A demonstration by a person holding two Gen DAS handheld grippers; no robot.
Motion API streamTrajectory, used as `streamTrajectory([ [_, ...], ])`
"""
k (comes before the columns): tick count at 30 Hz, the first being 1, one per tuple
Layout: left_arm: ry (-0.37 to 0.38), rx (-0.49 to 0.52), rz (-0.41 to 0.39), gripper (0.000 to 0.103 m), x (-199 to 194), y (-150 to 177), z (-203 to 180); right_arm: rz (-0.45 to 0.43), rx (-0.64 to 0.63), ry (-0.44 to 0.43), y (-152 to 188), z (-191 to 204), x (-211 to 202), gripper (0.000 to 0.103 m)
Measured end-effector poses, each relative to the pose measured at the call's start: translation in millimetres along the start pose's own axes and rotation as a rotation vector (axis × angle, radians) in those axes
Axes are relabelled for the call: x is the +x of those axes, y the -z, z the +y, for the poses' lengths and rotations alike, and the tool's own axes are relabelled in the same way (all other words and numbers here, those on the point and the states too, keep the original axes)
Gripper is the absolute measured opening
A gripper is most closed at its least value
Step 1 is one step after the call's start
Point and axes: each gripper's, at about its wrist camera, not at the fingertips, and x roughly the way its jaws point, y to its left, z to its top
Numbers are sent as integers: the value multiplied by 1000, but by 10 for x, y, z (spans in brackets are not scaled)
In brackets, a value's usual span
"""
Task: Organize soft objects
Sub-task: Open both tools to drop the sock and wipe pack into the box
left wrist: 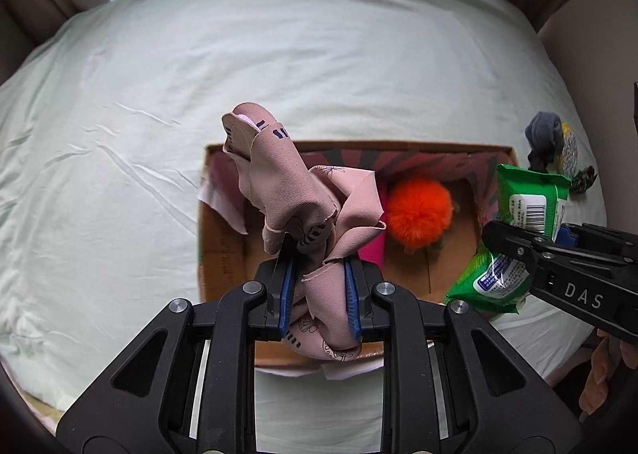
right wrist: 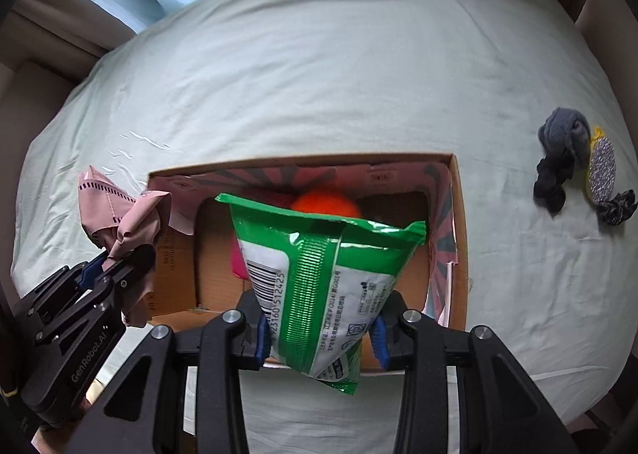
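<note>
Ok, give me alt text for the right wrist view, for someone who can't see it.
The right tool grips a green packet above an open cardboard box on a pale bedsheet, with an orange pompom inside. At left, the left tool holds pink cloth; dark socks lie at right.

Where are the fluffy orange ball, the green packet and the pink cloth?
orange ball [left wrist: 418,213], left wrist view, its fuzzy middle
green packet [right wrist: 319,274], right wrist view, its ribbed centre seam
pink cloth [left wrist: 279,191], left wrist view, its upper folds
</note>
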Motion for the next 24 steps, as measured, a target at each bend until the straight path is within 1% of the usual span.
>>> streamTrajectory([
  [2,12,3,35,19,125,-5,-42,29,10,12,-31,-41,113,36],
  [4,29,13,66,19,238,12,-107,61,33,5,-41,-129,232,36],
  [7,11,51,108,19,422,44,-168,106,73,-6,-32,-231,371,36],
  [10,9,44,144,19,558,77,-143,123,66,-1,-55,-246,462,36],
  [15,-2,52,168,20,637,76,-103,155,34,4,-91,-213,575,36],
  [16,9,61,166,26,627,77,-104,160,33,-2,-97,-212,593,38],
  [17,16,68,161,50,611,75,-107,165,38,-4,-100,-214,604,40],
  [18,12,74,151,71,584,74,-112,163,45,-3,-108,-219,612,45],
  [19,3,79,133,102,542,76,-117,158,54,-3,-116,-232,621,52],
  [20,4,80,106,103,488,82,-117,151,68,-9,-121,-249,627,74],
  [21,9,81,95,103,449,86,-126,145,82,-15,-116,-272,623,99],
  [22,14,82,100,103,440,94,-133,139,92,-20,-109,-291,613,103],
  [24,9,82,109,103,440,127,-142,127,87,-26,-92,-311,570,103],
])
